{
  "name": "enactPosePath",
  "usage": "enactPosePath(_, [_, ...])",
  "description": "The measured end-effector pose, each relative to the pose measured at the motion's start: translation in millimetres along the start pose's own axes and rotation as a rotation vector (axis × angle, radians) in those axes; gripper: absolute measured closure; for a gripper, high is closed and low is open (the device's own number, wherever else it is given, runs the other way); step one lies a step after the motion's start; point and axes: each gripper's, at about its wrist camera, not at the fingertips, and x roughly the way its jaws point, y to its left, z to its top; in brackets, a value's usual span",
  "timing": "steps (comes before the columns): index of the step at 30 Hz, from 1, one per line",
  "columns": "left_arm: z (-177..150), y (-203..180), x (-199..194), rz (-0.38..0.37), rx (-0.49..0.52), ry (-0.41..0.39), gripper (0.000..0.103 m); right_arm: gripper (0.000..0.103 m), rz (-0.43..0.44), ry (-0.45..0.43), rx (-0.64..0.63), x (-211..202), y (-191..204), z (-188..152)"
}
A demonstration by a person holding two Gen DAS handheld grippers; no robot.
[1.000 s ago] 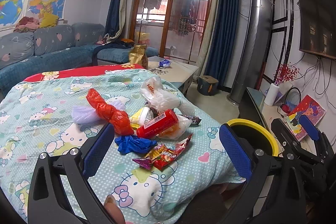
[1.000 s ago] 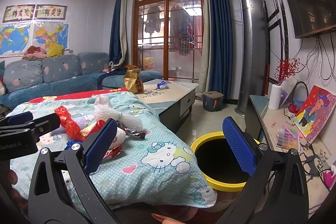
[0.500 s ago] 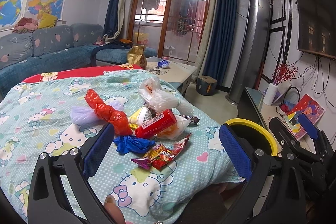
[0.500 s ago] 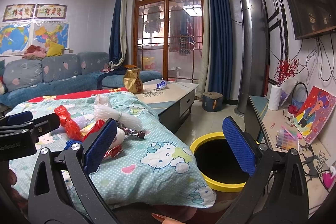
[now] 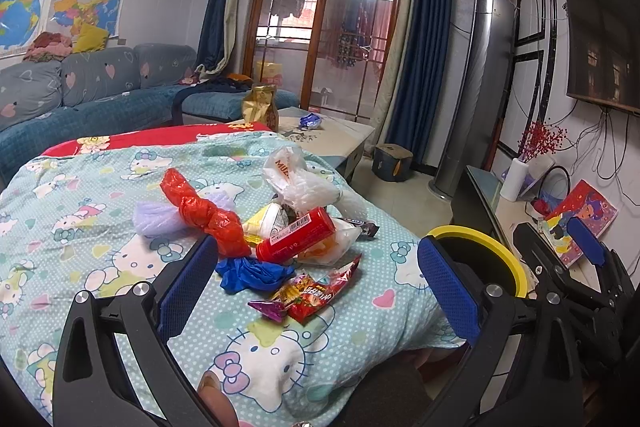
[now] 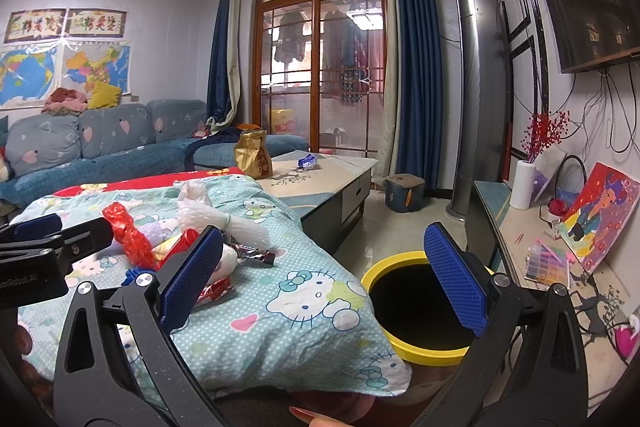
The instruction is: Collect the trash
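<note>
We hold the left tool [image 5: 312, 291] spread apart over the bench; the snack wrapper [image 5: 310, 293] lies just ahead between its pads, long axis slanting up to the right. Right tool [image 6: 320, 275] (also apart, empty) sits nearer the yellow bin [image 6: 416, 347].

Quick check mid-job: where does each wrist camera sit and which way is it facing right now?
Left wrist: on the left gripper, open, facing the trash pile on the blanket; a fingertip shows below.
Right wrist: on the right gripper, open, facing the yellow bin; the left gripper shows at left.
Shared: pile, bin, blanket.
</note>
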Motion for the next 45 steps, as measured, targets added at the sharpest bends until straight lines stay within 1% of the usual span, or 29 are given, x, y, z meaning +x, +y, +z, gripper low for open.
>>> enactPosePath(14, [0,-3,-1,-0.003,0.001,0.001,0.006,0.010,0.002,0.019,0.008,3,-4,-1])
enactPosePath(18, [3,-3,4,-0.021,0.004,0.005,0.006,0.010,-0.003,0.020,0.002,5,-3,-4])
enactPosePath(20, [6,1,12,-0.042,-0.005,0.007,0.006,0.010,-0.002,0.027,0.003,12,-2,-2])
enactPosePath(22, [14,9,17,-0.070,-0.028,-0.019,0.006,0.010,0.011,0.033,0.007,21,-4,1])
enactPosePath(24, [21,17,24,-0.057,-0.038,-0.037,0.006,0.010,0.020,0.030,0.006,30,-1,8])
enactPosePath(27, [31,31,36,-0.006,-0.055,-0.035,0.006,0.010,0.059,0.035,-0.021,47,8,17])
enactPosePath(31, [42,57,52,0.051,-0.103,-0.017,0.006,0.010,0.135,0.099,-0.038,80,27,28])
enactPosePath(34, [45,82,62,0.088,-0.163,0.010,0.006,0.010,0.195,0.138,-0.082,100,47,33])
enactPosePath(37, [45,109,75,0.165,-0.223,0.057,0.006,0.010,0.256,0.189,-0.132,119,67,35])
enactPosePath(40, [42,130,83,0.182,-0.271,0.085,0.006,0.011,0.325,0.248,-0.211,142,91,33])
enactPosePath(41, [41,136,86,0.188,-0.279,0.091,0.006,0.012,0.331,0.257,-0.229,146,96,32])
enactPosePath(42, [40,141,90,0.188,-0.283,0.098,0.006,0.014,0.345,0.275,-0.259,152,104,30])
enactPosePath(43, [38,143,92,0.183,-0.285,0.106,0.006,0.017,0.356,0.286,-0.278,158,109,30])
enactPosePath(45, [34,149,101,0.163,-0.298,0.137,0.006,0.020,0.380,0.313,-0.322,168,121,27])
